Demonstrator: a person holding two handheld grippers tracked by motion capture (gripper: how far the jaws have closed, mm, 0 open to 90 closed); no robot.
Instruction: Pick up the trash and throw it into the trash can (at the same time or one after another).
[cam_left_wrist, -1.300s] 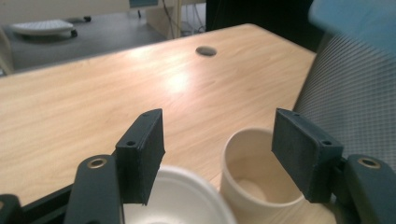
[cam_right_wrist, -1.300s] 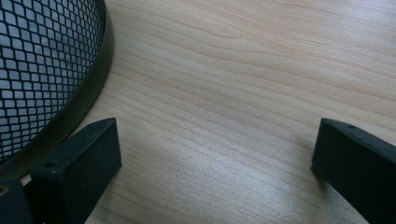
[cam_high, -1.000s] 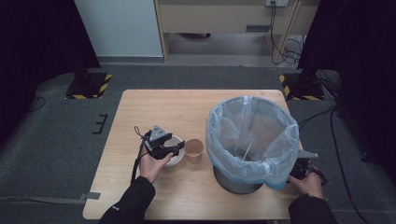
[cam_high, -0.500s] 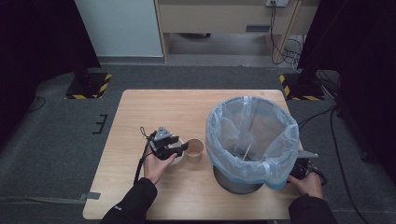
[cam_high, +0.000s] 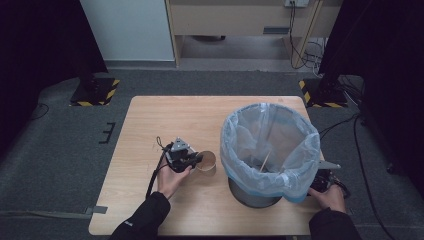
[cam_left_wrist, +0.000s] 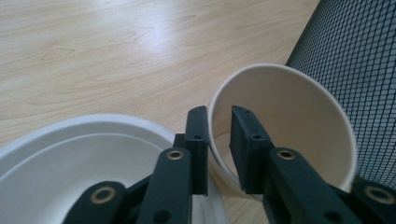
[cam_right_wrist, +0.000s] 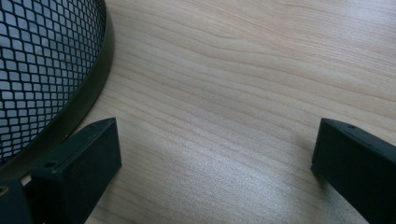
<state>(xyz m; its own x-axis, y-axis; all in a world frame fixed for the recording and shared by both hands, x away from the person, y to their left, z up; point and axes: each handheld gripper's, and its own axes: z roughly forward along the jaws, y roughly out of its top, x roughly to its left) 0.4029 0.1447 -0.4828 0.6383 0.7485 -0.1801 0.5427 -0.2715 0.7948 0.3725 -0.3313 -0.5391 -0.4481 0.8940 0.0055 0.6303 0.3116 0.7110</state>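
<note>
Left gripper (cam_left_wrist: 219, 149) jaws have just closed, pinching the paper cup (cam_left_wrist: 289, 121) wall

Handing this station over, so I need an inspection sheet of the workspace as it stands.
Surface: wooden table, bare apart from the items below.
Job's things: paper cup by the mesh bin; bin has a blue liner, a thin stick inside.
Clutter: white paper bowl beside the cup.
Grippers: left claw has just been closing, its jaws pinching the cup's wall; right claw open over bare wood beside the bin's base.
Cables: black cable trails from the left claw.
Surroundings: grey carpet, floor cables, dark curtains.
</note>
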